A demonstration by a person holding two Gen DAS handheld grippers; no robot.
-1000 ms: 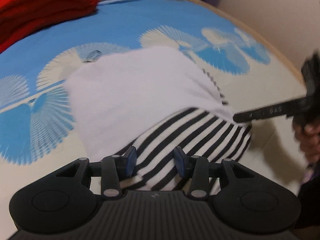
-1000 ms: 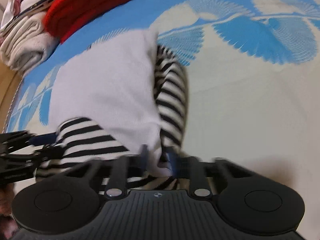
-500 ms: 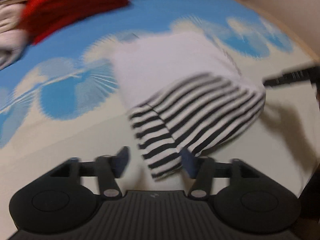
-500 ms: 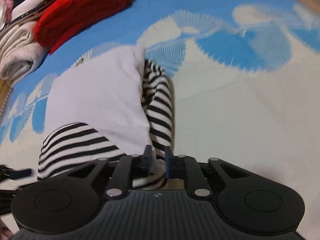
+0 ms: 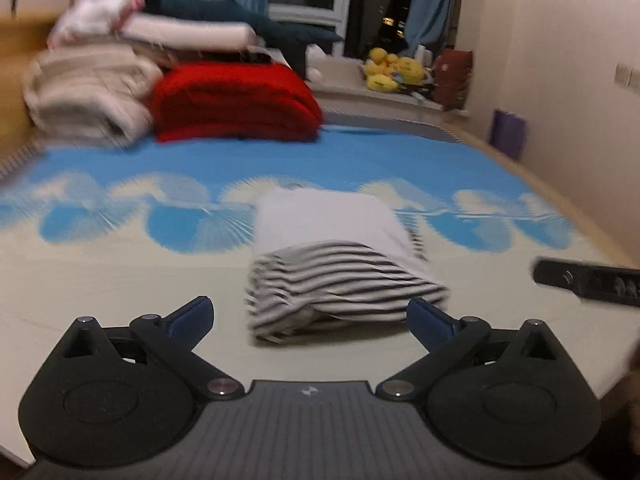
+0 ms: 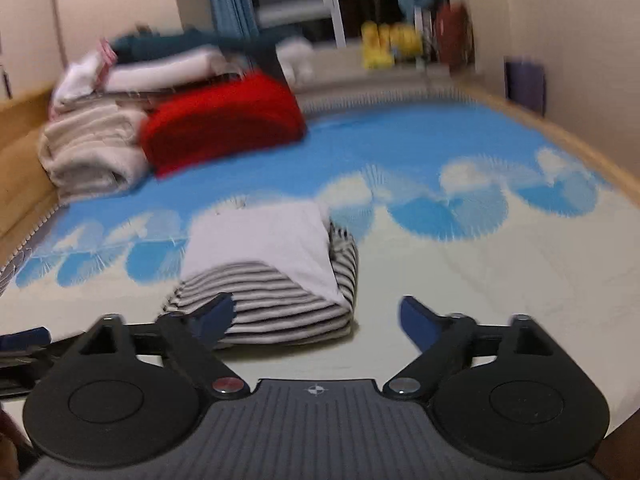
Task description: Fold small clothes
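Folded striped garment (image 5: 340, 276) lies mid-frame on the bed (image 5: 120, 280), long axis running toward the window, white panel at its far end | left claw (image 5: 310, 316) opening wide, nothing between its pads, garment just beyond | right claw (image 6: 316, 316) opening too, empty, garment ahead, left of centre | red blanket (image 5: 236, 100) upper left.

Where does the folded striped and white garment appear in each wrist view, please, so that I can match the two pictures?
Left wrist view: the folded striped garment lies at centre, just beyond the gripper.
Right wrist view: the garment lies left of centre, partly behind the left finger.
Shared landmark: the red folded blanket, upper left in both.
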